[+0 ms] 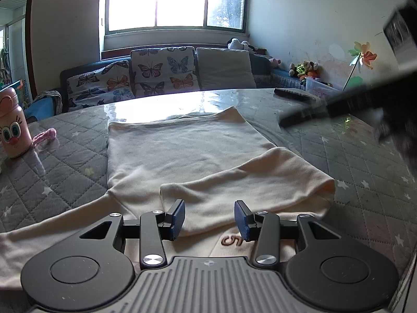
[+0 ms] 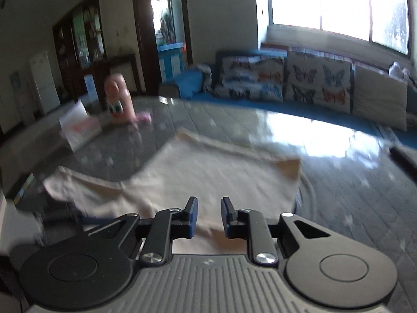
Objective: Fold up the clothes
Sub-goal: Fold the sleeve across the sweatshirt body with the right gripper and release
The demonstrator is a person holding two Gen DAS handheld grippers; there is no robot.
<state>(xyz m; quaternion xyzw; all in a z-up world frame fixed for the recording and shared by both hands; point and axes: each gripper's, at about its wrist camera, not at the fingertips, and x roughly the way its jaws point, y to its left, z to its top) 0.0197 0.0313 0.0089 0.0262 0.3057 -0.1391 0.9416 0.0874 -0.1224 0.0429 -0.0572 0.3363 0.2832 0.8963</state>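
Observation:
A cream long-sleeved top [image 1: 182,154] lies flat on the quilted grey table [image 1: 65,182]. One sleeve [image 1: 247,180] is folded across its body; the other sleeve [image 1: 52,224] stretches out to the left. A brown "5" mark [image 1: 232,240] shows near the collar. My left gripper [image 1: 209,219] is open and empty just above the folded sleeve's end. My right gripper [image 2: 209,217] is open and empty above the top [image 2: 208,172], seen blurred. It also shows as a dark blur in the left wrist view [image 1: 365,104].
A pink cartoon bottle [image 1: 11,122] stands at the table's left edge, with a small pink item [image 1: 45,135] beside it. A dark remote [image 1: 292,94] lies at the far right. A white box [image 2: 78,127] sits near the bottle. A sofa with butterfly cushions [image 1: 161,70] is behind.

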